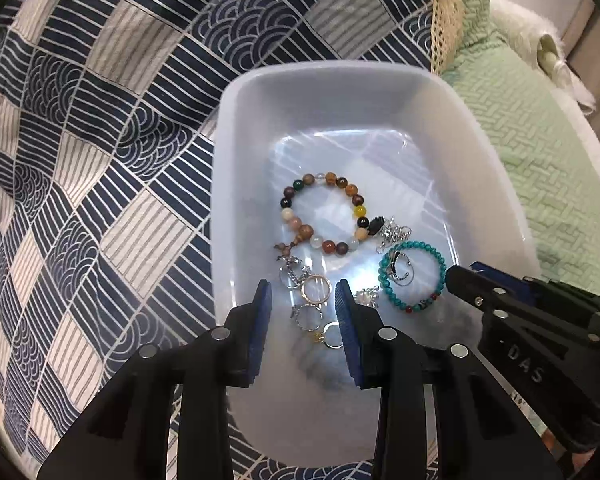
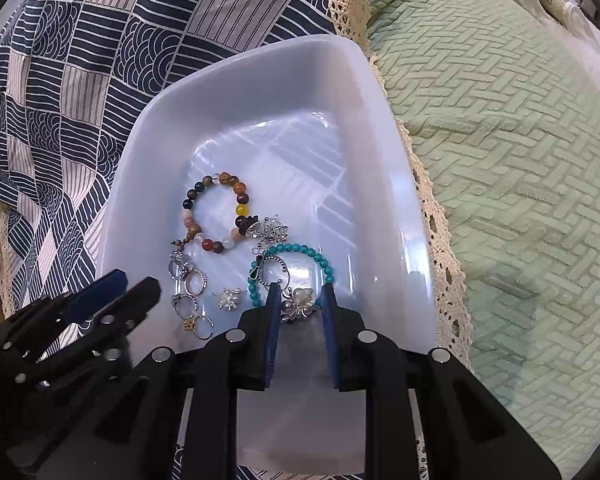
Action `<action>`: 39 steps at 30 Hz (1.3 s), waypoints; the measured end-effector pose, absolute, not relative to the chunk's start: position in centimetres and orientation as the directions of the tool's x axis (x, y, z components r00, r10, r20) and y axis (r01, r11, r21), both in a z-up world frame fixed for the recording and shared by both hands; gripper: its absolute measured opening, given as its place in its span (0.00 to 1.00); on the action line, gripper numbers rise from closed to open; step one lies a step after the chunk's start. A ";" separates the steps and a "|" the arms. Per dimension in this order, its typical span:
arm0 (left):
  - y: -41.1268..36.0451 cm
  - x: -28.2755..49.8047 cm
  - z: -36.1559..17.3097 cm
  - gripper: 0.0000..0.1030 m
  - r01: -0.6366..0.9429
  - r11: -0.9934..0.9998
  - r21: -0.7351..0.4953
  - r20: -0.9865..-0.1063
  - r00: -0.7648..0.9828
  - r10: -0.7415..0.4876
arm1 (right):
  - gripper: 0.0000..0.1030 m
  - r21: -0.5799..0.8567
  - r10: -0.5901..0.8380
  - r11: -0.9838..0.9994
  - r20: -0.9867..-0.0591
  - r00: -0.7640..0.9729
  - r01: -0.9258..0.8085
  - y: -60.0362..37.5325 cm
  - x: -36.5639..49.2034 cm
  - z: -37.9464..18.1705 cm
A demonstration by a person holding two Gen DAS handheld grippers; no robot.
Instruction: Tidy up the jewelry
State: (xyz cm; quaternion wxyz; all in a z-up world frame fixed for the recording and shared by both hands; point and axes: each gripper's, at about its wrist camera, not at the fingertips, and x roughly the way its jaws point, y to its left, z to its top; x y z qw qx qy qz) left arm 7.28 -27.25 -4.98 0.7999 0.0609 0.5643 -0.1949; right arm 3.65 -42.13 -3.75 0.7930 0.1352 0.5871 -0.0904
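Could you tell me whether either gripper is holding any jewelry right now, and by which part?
Nothing is held: the left gripper and right gripper hover open over the tray.

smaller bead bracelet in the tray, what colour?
Turquoise bracelet, few red and dark beads; clearest in left wrist view.

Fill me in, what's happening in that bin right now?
A person holds both tools over a translucent white plastic bin sitting on a navy-and-cream patterned cloth. Jewelry lies loose in it: a multicoloured beaded bracelet, a turquoise beaded bracelet and several metal rings. The left tool is open above the rings. The right tool is open around a silver pearl brooch, not clearly gripping it. Nothing is lifted yet.
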 end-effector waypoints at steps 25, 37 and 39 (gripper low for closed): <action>-17.2 3.3 6.9 0.84 0.330 0.943 0.048 -0.834 0.532 -0.144 | 0.90 0.020 -0.125 0.964 -0.847 0.517 0.265 -34.8 -0.7 4.9; -14.4 1.0 2.3 0.84 0.378 0.926 -0.010 -0.866 0.460 -0.198 | 0.90 -0.037 -0.181 0.953 -0.864 0.469 0.300 -33.0 -3.7 1.1; -14.3 0.9 1.6 0.84 0.378 0.925 -0.025 -0.866 0.455 -0.209 | 0.90 -0.038 -0.187 0.950 -0.863 0.468 0.310 -33.1 -3.7 0.9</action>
